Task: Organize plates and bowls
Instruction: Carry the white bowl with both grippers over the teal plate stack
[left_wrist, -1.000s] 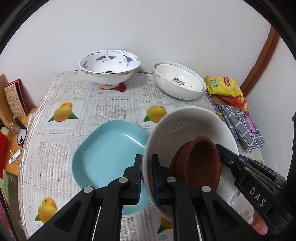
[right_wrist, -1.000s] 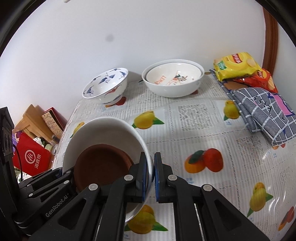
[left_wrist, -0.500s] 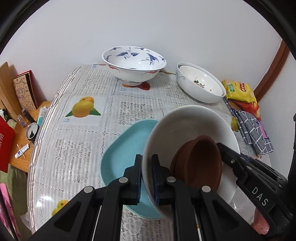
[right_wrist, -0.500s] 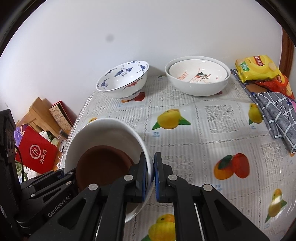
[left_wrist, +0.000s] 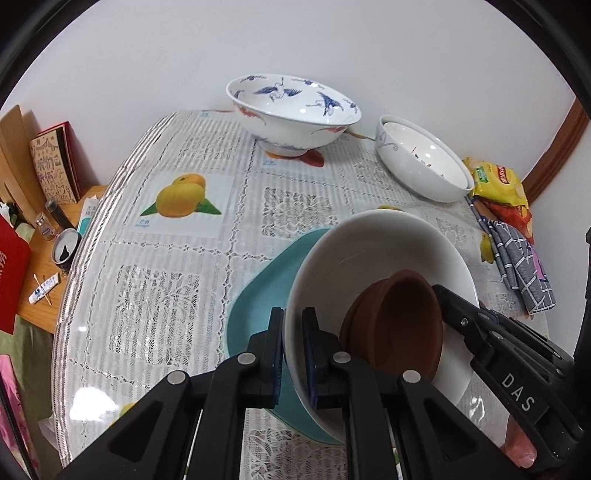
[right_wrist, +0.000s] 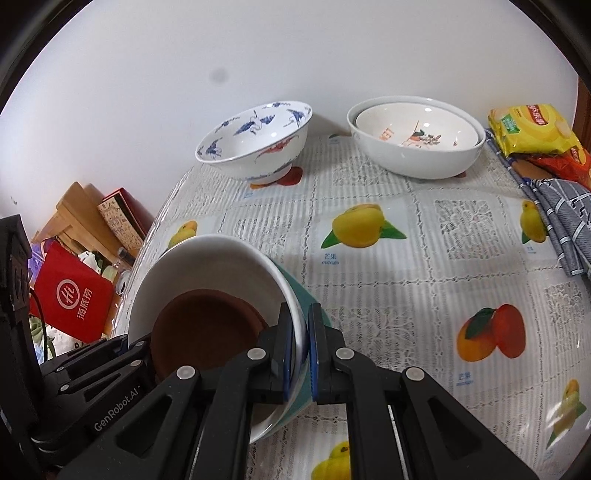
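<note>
A white ceramic bowl (left_wrist: 380, 258) with a brown clay dish (left_wrist: 395, 325) inside is clamped at opposite rims by the closed left gripper (left_wrist: 293, 350) and right gripper (right_wrist: 301, 354), just above a teal square plate (left_wrist: 262, 295). Setting down remains; two patterned bowls beyond the fingers are unstacked.

the white bowl (left_wrist: 380, 254) hid most of the teal plate (left_wrist: 258, 295) beneath it. the red bag (right_wrist: 70, 299) beyond the table's left edge was partly covered. small print under the fruit pictures was unreadable.
</note>
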